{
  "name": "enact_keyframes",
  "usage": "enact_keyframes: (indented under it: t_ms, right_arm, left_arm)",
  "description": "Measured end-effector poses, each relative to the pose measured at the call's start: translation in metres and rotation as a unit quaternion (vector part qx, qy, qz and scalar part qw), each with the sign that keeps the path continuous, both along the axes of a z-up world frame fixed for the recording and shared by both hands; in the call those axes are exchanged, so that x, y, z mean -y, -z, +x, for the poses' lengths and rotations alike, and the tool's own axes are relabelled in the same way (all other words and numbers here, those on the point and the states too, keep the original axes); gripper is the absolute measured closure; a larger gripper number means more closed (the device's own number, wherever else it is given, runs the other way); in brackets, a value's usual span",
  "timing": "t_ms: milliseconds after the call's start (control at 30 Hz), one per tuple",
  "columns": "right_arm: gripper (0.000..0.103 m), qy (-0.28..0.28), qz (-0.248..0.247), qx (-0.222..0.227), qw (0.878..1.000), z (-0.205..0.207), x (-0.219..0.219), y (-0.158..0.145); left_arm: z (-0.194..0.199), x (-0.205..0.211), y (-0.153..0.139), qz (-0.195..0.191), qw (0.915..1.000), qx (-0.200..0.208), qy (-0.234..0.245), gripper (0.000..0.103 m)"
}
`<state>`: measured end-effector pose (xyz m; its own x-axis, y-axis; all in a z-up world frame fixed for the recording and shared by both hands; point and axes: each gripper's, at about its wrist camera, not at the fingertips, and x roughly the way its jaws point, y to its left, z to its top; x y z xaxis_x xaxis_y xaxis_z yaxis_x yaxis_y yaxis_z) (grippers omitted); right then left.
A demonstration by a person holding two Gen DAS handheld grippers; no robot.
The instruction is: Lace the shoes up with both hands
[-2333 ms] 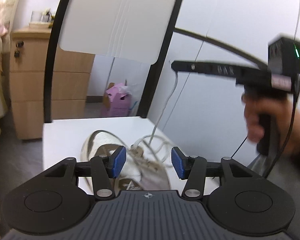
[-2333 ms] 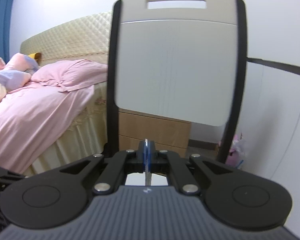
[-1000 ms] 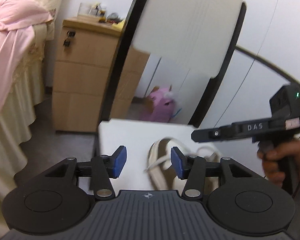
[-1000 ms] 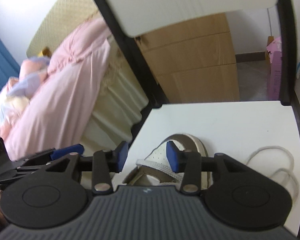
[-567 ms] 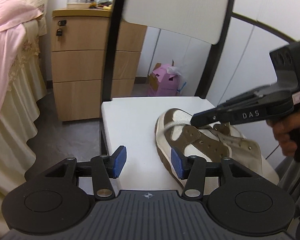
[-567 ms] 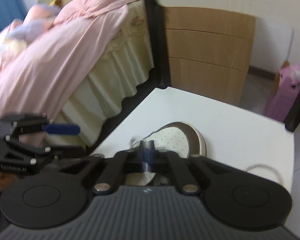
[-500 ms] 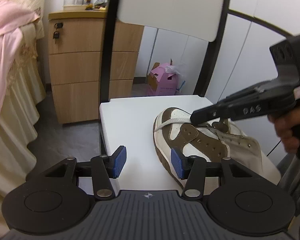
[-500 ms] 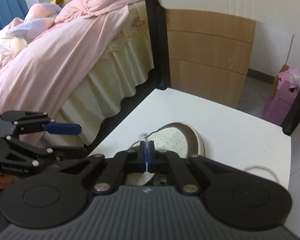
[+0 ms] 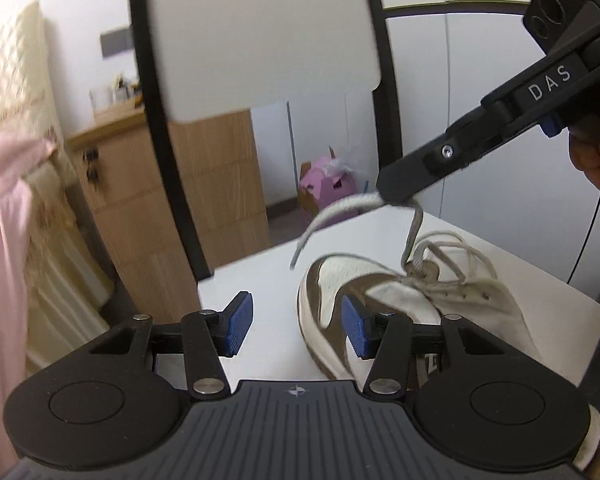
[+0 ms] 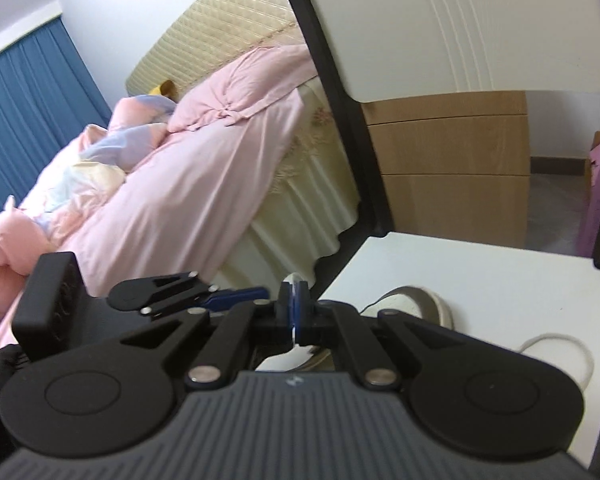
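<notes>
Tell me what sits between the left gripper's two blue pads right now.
In the left wrist view, the left gripper is open with nothing held; between its pads only the bare white chair seat shows. The shoe lies by the right pad.

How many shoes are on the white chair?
1: a brown-and-white sneaker sits on the chair seat, just right of the open left gripper. No other is visible.
</notes>
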<state>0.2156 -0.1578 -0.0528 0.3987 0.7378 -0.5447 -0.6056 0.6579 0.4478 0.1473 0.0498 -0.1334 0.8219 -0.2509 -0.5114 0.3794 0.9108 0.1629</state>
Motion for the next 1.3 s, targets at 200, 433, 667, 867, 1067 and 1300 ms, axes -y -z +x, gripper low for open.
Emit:
enact_keyframes:
  t_ms: [200, 433, 667, 867, 1067, 1300]
  right_arm:
    - [0.102, -0.025, 0.019, -0.015, 0.999, -0.005, 0.006, -0.003]
    - [0.101, -0.021, 0.041, -0.025, 0.999, -0.010, 0.010, -0.006]
    - [0.098, 0.051, 0.047, -0.027, 0.997, 0.000, 0.020, 0.001]
    - [0.094, 0.094, 0.092, -0.020, 0.991, -0.008, 0.031, -0.006]
    - [0.081, 0.060, 0.163, -0.081, 0.981, -0.019, 0.023, -0.003]
    - [0.067, 0.046, 0.106, -0.097, 0.989, -0.015, 0.001, 0.006]
  left_arm:
    - [0.000, 0.013, 0.003, 0.032, 0.9990, 0.030, -0.004, 0.057]
    - [0.004, 0.011, 0.002, -0.013, 0.9998, -0.001, 0.015, 0.100]
    - [0.014, -0.005, -0.006, -0.094, 0.9951, -0.032, -0.007, 0.100]
    - [0.017, -0.002, -0.008, -0.104, 0.9940, -0.033, -0.006, 0.100]
    - [0.016, 0.000, -0.007, -0.097, 0.9946, -0.033, -0.012, 0.100]
    - [0.018, -0.005, -0.010, -0.113, 0.9928, -0.036, -0.014, 0.100]
